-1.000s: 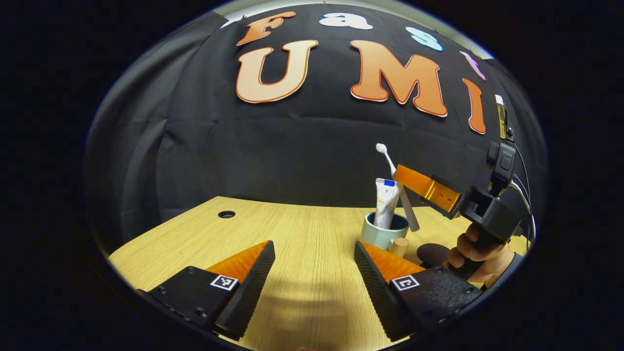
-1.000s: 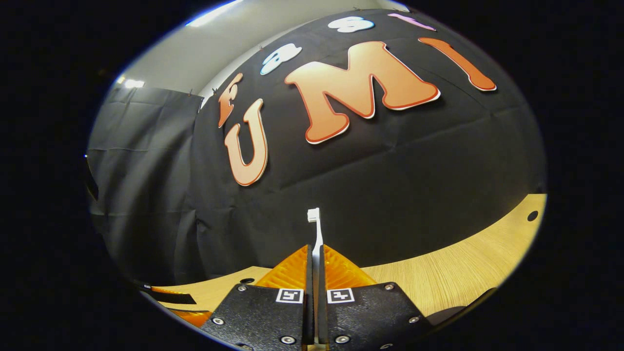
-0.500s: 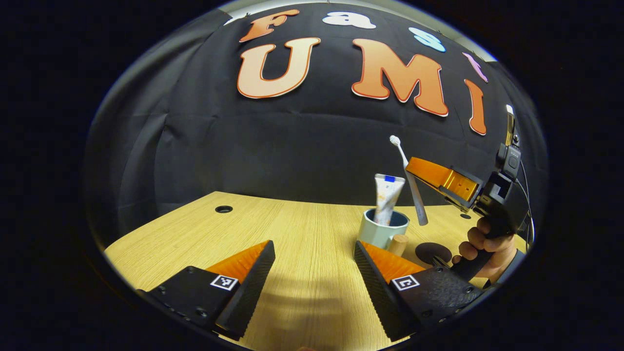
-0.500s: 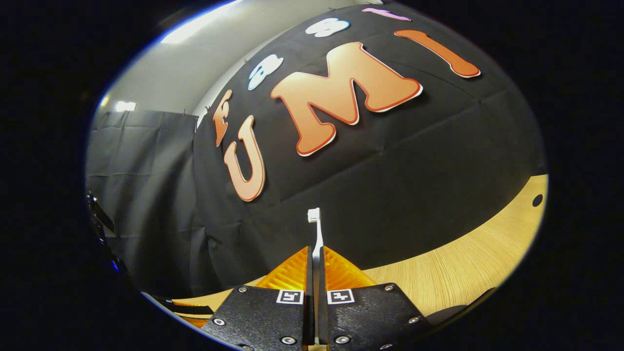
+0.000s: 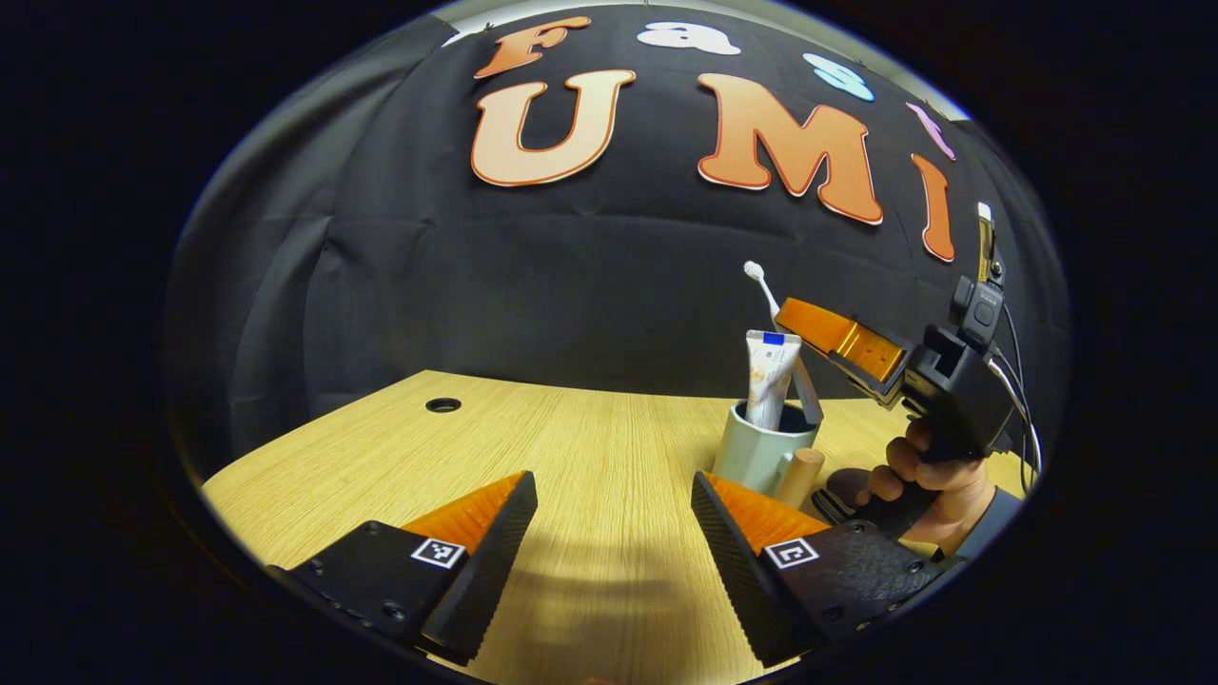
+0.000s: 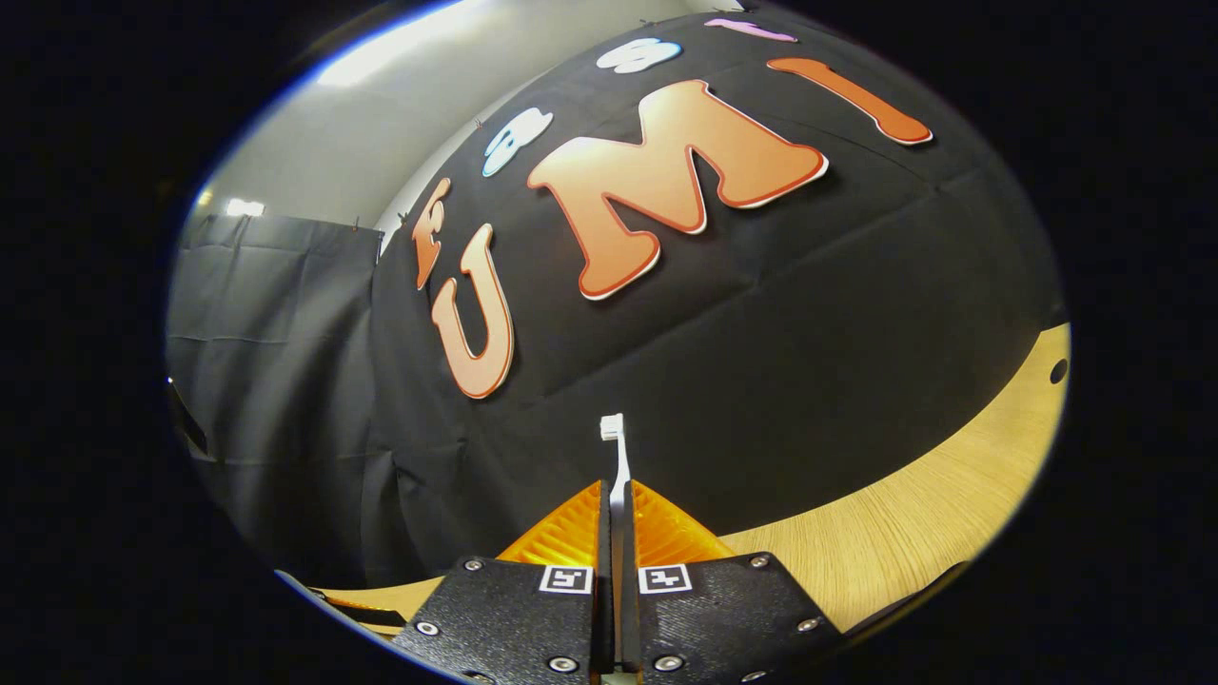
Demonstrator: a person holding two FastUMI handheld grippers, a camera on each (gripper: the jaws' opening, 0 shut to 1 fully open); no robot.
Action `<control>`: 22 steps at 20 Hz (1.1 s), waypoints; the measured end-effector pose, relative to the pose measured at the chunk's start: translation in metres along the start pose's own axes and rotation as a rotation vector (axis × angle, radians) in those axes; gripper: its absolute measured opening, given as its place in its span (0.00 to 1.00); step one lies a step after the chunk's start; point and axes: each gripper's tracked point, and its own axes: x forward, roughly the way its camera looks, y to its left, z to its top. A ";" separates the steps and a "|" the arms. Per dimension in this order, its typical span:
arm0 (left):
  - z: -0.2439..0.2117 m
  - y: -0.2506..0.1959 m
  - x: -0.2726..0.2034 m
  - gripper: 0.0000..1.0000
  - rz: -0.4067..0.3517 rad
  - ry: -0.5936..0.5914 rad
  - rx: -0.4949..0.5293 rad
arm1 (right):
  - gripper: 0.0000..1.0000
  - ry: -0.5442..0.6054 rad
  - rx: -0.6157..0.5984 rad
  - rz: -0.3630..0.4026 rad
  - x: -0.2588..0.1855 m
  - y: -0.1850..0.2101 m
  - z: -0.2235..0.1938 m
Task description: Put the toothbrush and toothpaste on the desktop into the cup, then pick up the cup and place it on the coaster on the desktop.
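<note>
Toothbrush (image 5: pixel 767 295): clamped in right tongs (image 5: pixel 809 328), lower end at cup (image 5: pixel 756 457) mouth, near desk (image 5: pixel 590 457) right edge. Toothpaste (image 5: pixel 769 379): upright in cup. Left tongs (image 5: pixel 614 533): spread, empty. Coaster (image 5: pixel 847 485): beside cup. Remaining, apparently: release brush, move cup.

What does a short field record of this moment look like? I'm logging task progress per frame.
toothpaste: white tube standing upright in the cup
cup: pale green mug with wooden handle, on the wooden desktop
toothbrush: white toothbrush, lower end at the cup's mouth
right gripper: shut on toothbrush
left gripper: open, holding nothing
coaster: dark round coaster beside cup, bare
</note>
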 end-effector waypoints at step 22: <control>0.004 0.013 -0.007 0.98 0.030 -0.025 -0.042 | 0.05 -0.019 -0.118 0.023 -0.006 -0.002 -0.008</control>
